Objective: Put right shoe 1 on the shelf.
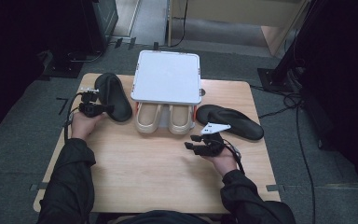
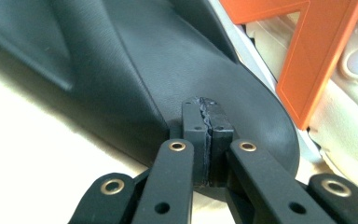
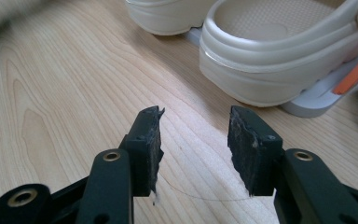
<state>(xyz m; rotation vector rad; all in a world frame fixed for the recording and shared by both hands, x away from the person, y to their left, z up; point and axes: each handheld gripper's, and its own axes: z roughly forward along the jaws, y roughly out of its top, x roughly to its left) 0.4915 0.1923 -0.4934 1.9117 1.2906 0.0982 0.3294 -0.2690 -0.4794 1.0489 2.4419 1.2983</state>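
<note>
A black slipper [image 1: 114,95] lies at the table's left rear; a second black slipper [image 1: 230,122] lies at the right. Between them a pair of beige clogs [image 1: 164,119] pokes out from under a white flat case [image 1: 167,77]. My left gripper [image 1: 107,109] sits at the near edge of the left slipper. In the left gripper view its pads [image 2: 193,121] are pressed together over the slipper's heel [image 2: 135,79], with nothing visible between them. My right gripper [image 1: 192,142] hovers open over bare wood, in front of the clogs [image 3: 279,60], with nothing between its jaws [image 3: 196,135].
The wooden table [image 1: 158,172] has free room across its near half. An orange frame piece [image 2: 317,60] stands beside the left slipper, against the clogs. Cables trail on the grey floor to the right, and dark stands flank the table.
</note>
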